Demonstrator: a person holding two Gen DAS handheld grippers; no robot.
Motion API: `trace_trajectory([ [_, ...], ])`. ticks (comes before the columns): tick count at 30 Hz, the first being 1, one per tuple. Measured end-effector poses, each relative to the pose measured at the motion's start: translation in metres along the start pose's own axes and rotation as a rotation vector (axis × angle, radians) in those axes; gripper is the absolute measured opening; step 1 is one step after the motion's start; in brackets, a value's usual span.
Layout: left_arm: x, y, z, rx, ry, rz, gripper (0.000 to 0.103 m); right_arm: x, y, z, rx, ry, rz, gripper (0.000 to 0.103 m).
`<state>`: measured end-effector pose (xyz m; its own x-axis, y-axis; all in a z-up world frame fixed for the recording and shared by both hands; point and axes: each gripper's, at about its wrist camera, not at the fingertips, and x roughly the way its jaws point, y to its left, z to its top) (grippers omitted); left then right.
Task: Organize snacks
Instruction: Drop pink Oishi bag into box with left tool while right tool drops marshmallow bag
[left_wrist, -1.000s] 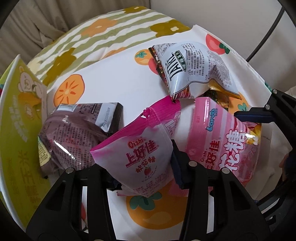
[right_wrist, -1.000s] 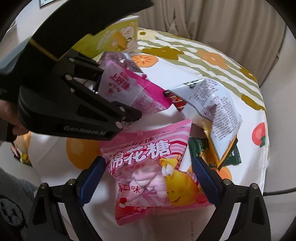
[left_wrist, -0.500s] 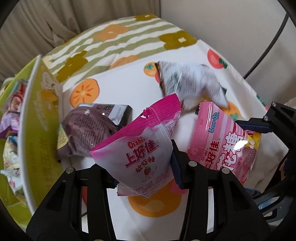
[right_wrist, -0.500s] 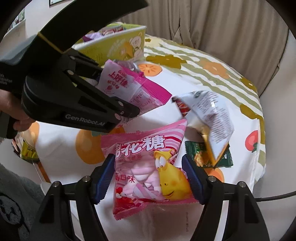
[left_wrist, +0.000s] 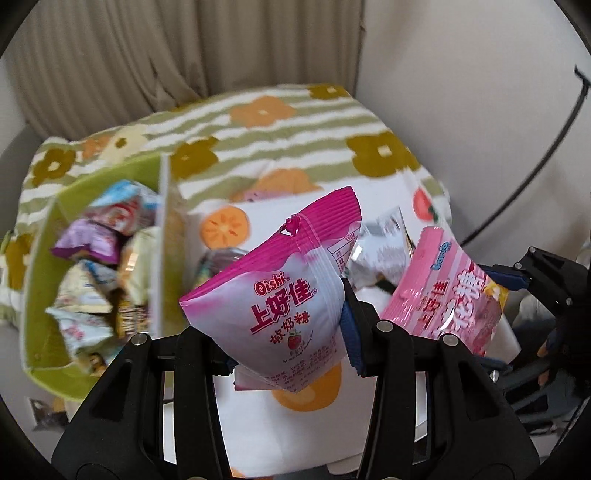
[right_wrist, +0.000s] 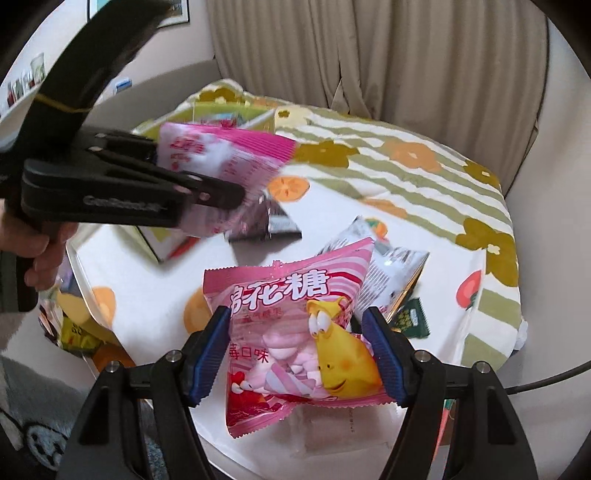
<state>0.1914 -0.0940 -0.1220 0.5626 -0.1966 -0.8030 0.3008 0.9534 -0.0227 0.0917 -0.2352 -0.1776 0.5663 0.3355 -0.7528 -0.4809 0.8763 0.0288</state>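
My left gripper (left_wrist: 288, 343) is shut on a magenta Oishi candy bag (left_wrist: 284, 295) and holds it up above the table; it also shows in the right wrist view (right_wrist: 218, 162). My right gripper (right_wrist: 295, 354) is shut on a pink striped marshmallow bag (right_wrist: 299, 332), lifted off the table; it also shows in the left wrist view (left_wrist: 447, 295). A green box (left_wrist: 44, 302) full of several snack packs stands to the left, below and beside the Oishi bag.
On the flowered tablecloth (right_wrist: 406, 155) lie a silver snack bag (right_wrist: 391, 266), a dark purple pack (right_wrist: 273, 221) and a small green packet (right_wrist: 412, 319). Curtains hang behind the table. Yellow packs (right_wrist: 77, 328) lie off the table's left edge.
Both grippers have risen with their bags. The left gripper has swung left, so the green box's open top and its snacks have come into view. The right jaws have closed onto the marshmallow bag.
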Motion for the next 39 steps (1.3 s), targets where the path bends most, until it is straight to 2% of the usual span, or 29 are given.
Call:
trace_trajectory([
  [8, -0.046, 0.069, 0.011, -0.100, -0.078, 0.095, 0.041, -0.021, 0.010, 0.061, 0.009, -0.095, 0.035, 0.068],
  [13, -0.056, 0.138, 0.010, -0.178, -0.084, 0.147, 0.041, -0.011, 0.035, 0.106, 0.018, -0.140, 0.072, 0.068],
  [21, -0.036, 0.230, 0.004, -0.215, -0.017, 0.172, 0.041, 0.032, 0.088, 0.172, 0.046, -0.164, 0.105, 0.068],
  [26, -0.012, 0.263, 0.000, -0.208, 0.061, 0.117, 0.041, 0.060, 0.114, 0.197, 0.102, -0.144, 0.102, 0.068],
  [27, -0.007, 0.266, -0.001, -0.190, 0.082, 0.090, 0.043, 0.064, 0.118, 0.201, 0.118, -0.139, 0.098, 0.068],
  [29, -0.003, 0.265, -0.004, -0.149, 0.092, 0.072, 0.058, 0.073, 0.124, 0.207, 0.150, -0.131, 0.089, 0.068],
  [30, -0.002, 0.264, -0.005, -0.125, 0.092, 0.080, 0.088, 0.078, 0.126, 0.209, 0.169, -0.125, 0.077, 0.068],
  [31, -0.003, 0.263, -0.006, -0.110, 0.086, 0.088, 0.102, 0.080, 0.128, 0.212, 0.179, -0.120, 0.069, 0.068],
  [32, -0.006, 0.263, -0.007, -0.093, 0.066, 0.093, 0.103, 0.084, 0.130, 0.214, 0.194, -0.112, 0.060, 0.068],
  [34, -0.014, 0.266, -0.008, -0.078, 0.047, 0.056, 0.102, 0.087, 0.131, 0.215, 0.215, -0.105, 0.050, 0.068],
  [39, -0.023, 0.288, -0.015, -0.114, 0.023, 0.012, 0.103, 0.102, 0.136, 0.223, 0.250, -0.072, 0.022, 0.068],
])
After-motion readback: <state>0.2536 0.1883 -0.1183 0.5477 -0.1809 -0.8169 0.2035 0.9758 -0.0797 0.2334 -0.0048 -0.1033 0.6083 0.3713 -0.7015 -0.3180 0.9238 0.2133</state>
